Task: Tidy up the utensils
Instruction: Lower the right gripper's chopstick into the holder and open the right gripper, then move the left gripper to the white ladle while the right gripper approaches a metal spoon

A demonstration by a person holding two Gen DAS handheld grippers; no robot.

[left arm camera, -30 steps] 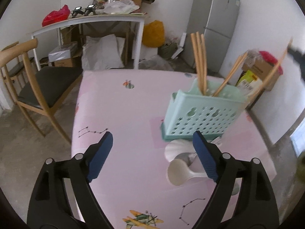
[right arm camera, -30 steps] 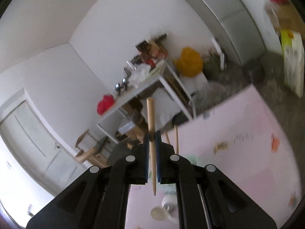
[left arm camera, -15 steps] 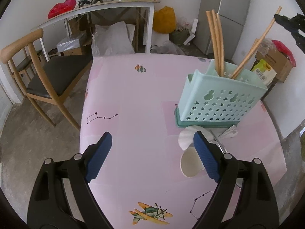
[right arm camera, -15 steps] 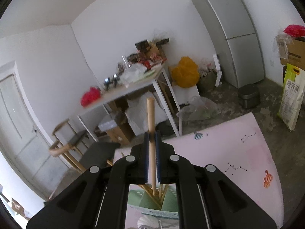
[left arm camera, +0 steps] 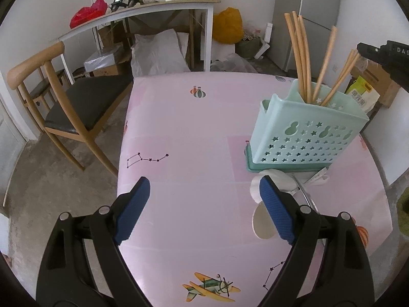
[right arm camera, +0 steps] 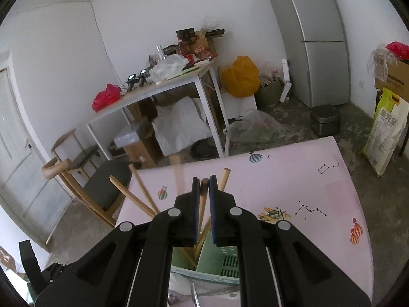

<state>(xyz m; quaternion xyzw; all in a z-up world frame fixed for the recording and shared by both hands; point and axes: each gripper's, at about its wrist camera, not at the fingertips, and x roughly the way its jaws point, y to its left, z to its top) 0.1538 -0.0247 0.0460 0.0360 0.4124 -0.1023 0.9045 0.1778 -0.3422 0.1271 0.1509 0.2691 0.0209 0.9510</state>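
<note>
A mint green utensil caddy (left arm camera: 306,133) stands on the pink table (left arm camera: 191,133) with several wooden chopsticks (left arm camera: 301,56) upright in it. White spoons (left arm camera: 263,220) and a metal utensil (left arm camera: 304,194) lie in front of it. My left gripper (left arm camera: 204,204) is open and empty, low over the table, left of the spoons. My right gripper (right arm camera: 203,186) hovers above the caddy (right arm camera: 219,258), jaws slightly apart around the top of a chopstick (right arm camera: 203,199) that stands in the caddy. It also shows in the left wrist view (left arm camera: 383,56) at the right edge.
A wooden chair (left arm camera: 64,107) stands left of the table. A white side table (left arm camera: 153,12) with clutter, a yellow bag (left arm camera: 227,25) and a fridge (left arm camera: 319,12) are behind. Boxes and a bag (right arm camera: 386,133) sit on the floor at the right.
My right gripper lowered the chopstick into the caddy and loosened its jaws; the stick slid down. My left gripper drew back and up a little.
</note>
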